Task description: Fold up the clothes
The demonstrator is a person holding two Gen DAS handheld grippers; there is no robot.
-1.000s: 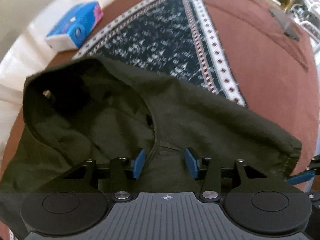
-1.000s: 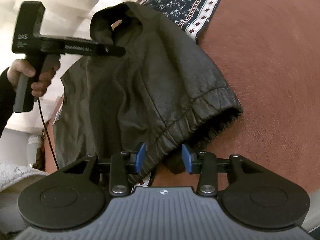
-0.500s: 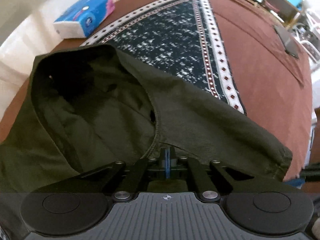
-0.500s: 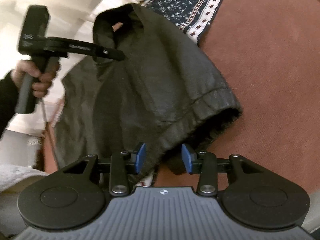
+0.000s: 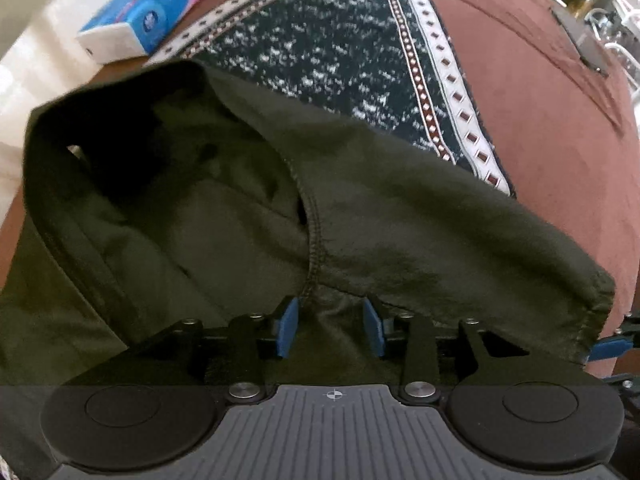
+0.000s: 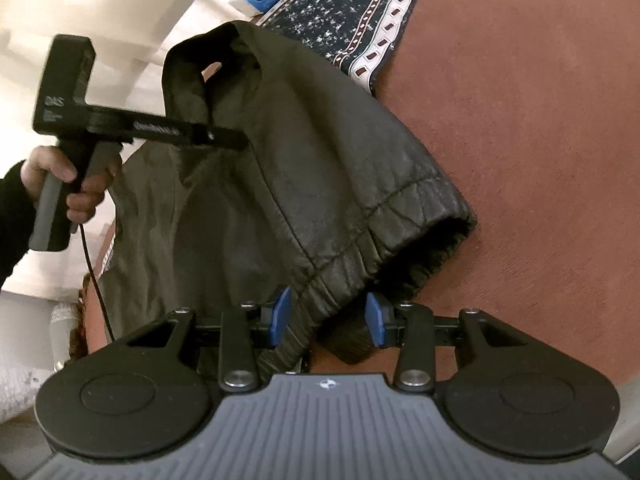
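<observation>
A dark olive garment [image 5: 400, 220] lies rumpled on the brown cover [image 5: 552, 140], partly over a patterned cloth. My left gripper [image 5: 331, 326] is open, its blue pads on either side of a stitched seam near the garment's edge. In the right wrist view the same garment [image 6: 320, 152] shows a gathered elastic hem [image 6: 400, 208]. My right gripper [image 6: 327, 320] is open too, with that hem lying between its pads. A hand [image 6: 80, 184] holds the left gripper's handle at the far left, its nose against the cloth.
A dark blue patterned cloth [image 5: 340, 40] with a white border is spread beyond the garment. A blue tissue pack [image 5: 148, 12] sits at the far left edge. A flat dark object [image 5: 580, 36] lies at the far right. Bare brown cover [image 6: 520, 100] lies to the right.
The left gripper, open a second ago, shut on the seam half a second ago and now stands open again. The right gripper stayed open over the hem.
</observation>
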